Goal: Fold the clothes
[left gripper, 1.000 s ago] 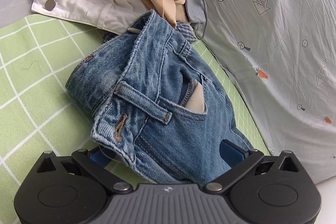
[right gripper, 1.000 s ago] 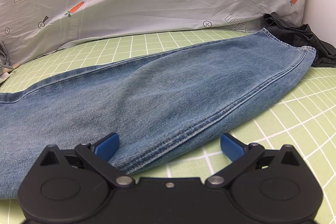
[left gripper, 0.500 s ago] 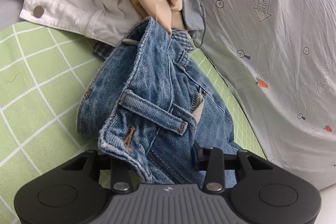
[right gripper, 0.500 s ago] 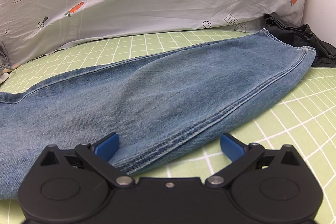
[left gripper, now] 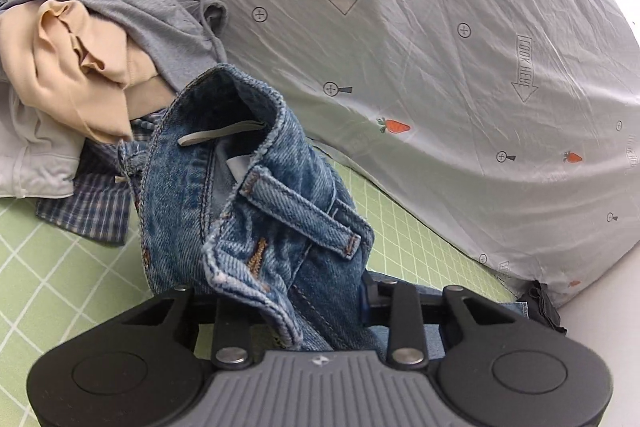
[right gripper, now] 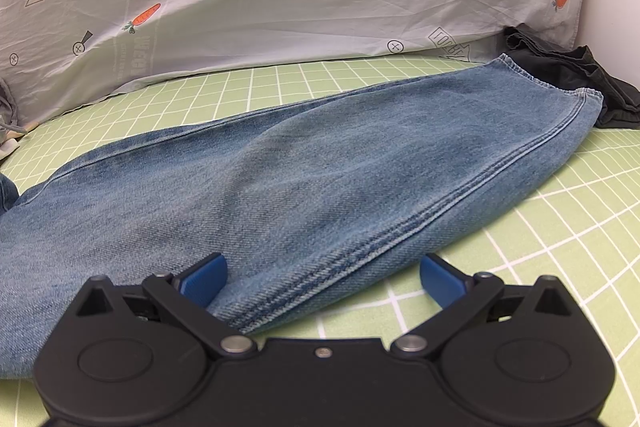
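Left fingers [left gripper: 372, 297] are closing on the jeans' [left gripper: 256, 211] waistband, bunching it up off the green sheet [left gripper: 60, 279] with the clothes pile [left gripper: 80, 39] at 10 o'clock, while the right gripper [right gripper: 322, 277] is sitting wide open over the leg.

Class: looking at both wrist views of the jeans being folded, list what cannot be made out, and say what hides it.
- Left wrist view: left tool's pads, buried in the jeans waistband, jaws closing on it.
- Left wrist view: plaid garment, mostly under the clothes pile.
- Right wrist view: black garment, partly behind the jeans hem; the waistband is cut off at the left edge.
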Tool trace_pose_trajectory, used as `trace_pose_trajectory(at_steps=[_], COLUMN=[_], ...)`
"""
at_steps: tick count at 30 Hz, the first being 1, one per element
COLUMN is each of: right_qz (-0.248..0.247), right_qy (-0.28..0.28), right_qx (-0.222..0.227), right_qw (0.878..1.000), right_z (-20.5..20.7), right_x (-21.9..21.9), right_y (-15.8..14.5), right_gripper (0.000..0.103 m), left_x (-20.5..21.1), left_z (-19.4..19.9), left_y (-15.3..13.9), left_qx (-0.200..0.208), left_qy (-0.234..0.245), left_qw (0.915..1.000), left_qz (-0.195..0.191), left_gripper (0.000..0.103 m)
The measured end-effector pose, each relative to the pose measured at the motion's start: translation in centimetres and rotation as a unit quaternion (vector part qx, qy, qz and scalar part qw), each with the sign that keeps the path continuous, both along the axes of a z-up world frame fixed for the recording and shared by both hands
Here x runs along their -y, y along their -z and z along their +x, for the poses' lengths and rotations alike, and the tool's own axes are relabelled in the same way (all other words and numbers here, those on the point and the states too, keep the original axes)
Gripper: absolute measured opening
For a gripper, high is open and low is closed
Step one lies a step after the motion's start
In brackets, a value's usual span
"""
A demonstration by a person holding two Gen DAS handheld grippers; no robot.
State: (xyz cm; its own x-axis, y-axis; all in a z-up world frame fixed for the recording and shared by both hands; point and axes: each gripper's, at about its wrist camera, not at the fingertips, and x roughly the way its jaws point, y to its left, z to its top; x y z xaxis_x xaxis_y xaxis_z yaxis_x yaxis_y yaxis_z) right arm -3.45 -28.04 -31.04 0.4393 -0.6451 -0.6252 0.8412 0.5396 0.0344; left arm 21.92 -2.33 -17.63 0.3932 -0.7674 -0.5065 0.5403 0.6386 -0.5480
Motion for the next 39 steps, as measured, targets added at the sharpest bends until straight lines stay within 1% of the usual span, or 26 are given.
trace_pose_trajectory(at_steps=[3, 7, 9, 10, 11, 12, 13, 14, 15, 17, 19, 21, 23, 25, 28, 30, 32, 34, 36, 38, 39], right_qz=[0.000, 0.000, 0.001, 0.001, 0.001, 0.001, 0.001, 0.001, 0.001, 0.002, 0.006, 0.020, 0.042, 0.073, 0.120, 0.136, 0.157, 0.193, 0.233, 0.272, 0.282], right_qy=[0.000, 0.000, 0.000, 0.000, 0.000, 0.000, 0.000, 0.000, -0.001, -0.003, -0.009, -0.015, -0.021, -0.029, -0.034, -0.027, -0.018, 0.001, 0.022, 0.040, 0.047], right_qx=[0.000, 0.001, 0.001, 0.001, 0.002, 0.002, 0.002, 0.001, 0.000, -0.001, -0.002, -0.006, -0.009, 0.000, 0.044, 0.079, 0.118, 0.166, 0.219, 0.277, 0.294], right_qw=[1.000, 1.000, 1.000, 1.000, 1.000, 1.000, 1.000, 1.000, 1.000, 1.000, 1.000, 1.000, 0.999, 0.997, 0.991, 0.987, 0.980, 0.967, 0.947, 0.921, 0.912], right_z=[0.0, 0.0, 0.0, 0.0, 0.0, 0.0, 0.0, 0.0, 0.1, 0.1, 0.0, 0.1, 0.2, 0.3, 0.2, 0.0, -0.5, -1.3, -2.3, -3.3, -3.6], right_x=[0.0, 0.0, 0.0, 0.0, 0.0, 0.0, 0.0, 0.0, 0.0, 0.1, 0.2, 0.7, 1.3, 2.0, 2.5, 2.5, 2.6, 3.1, 3.7, 4.2, 4.3], right_y=[0.0, 0.0, 0.0, 0.0, 0.0, 0.0, 0.0, 0.0, -0.1, -0.1, -0.2, -0.5, -0.9, -1.5, -2.3, -3.1, -3.9, -4.0, -3.9, -3.5, -3.5], right_gripper=[0.103, 0.103, 0.103, 0.103, 0.103, 0.103, 0.103, 0.103, 0.103, 0.103, 0.103, 0.103, 0.103, 0.103, 0.103, 0.103, 0.103, 0.103, 0.103, 0.103, 0.103], left_x=[2.5, 5.9, 7.2, 8.0, 8.7, 9.2, 9.8, 10.4, 10.9, 11.5, 11.5, 11.2, 10.6, 10.0, 8.3, 6.9, 5.9, 5.4, 5.0, 4.9, 5.0], left_z=[-1.0, -2.7, -3.4, -3.3, -3.1, -2.8, -2.7, -2.7, -2.9, -3.8, -4.3, -4.1, -3.6, -3.1, -2.1, -1.1, -0.1, 0.6, 1.2, 1.2, 1.0], left_y=[-0.5, -0.4, 0.2, 0.8, 1.6, 2.5, 3.2, 3.9, 4.2, 4.0, 3.6, 3.3, 3.1, 3.0, 2.7, 2.7, 2.9, 3.5, 4.1, 4.6, 4.9], left_qx=[0.022, 0.047, 0.046, 0.027, -0.002, -0.032, -0.054, -0.073, -0.081, -0.067, -0.066, -0.076, -0.081, -0.077, -0.075, -0.077, -0.084, -0.094, -0.104, -0.105, -0.102], left_qy=[0.042, 0.101, 0.124, 0.139, 0.154, 0.167, 0.177, 0.186, 0.198, 0.223, 0.238, 0.239, 0.226, 0.205, 0.159, 0.126, 0.097, 0.075, 0.058, 0.057, 0.060], left_qw=[0.9988, 0.9932, 0.9902, 0.9890, 0.9874, 0.9850, 0.9822, 0.9792, 0.9760, 0.9716, 0.9686, 0.9680, 0.9706, 0.9757, 0.9845, 0.9890, 0.9918, 0.9927, 0.9925, 0.9915, 0.9909], left_qz=[0.012, 0.036, 0.044, 0.042, 0.037, 0.031, 0.030, 0.033, 0.040, 0.043, 0.026, 0.003, -0.010, -0.009, -0.004, -0.006, 0.001, 0.015, 0.030, 0.051, 0.064], left_gripper=[0.034, 0.034, 0.035, 0.038, 0.038, 0.042, 0.045, 0.046, 0.047, 0.050, 0.061, 0.064, 0.064, 0.064, 0.064, 0.064, 0.064, 0.064, 0.064, 0.064, 0.064])
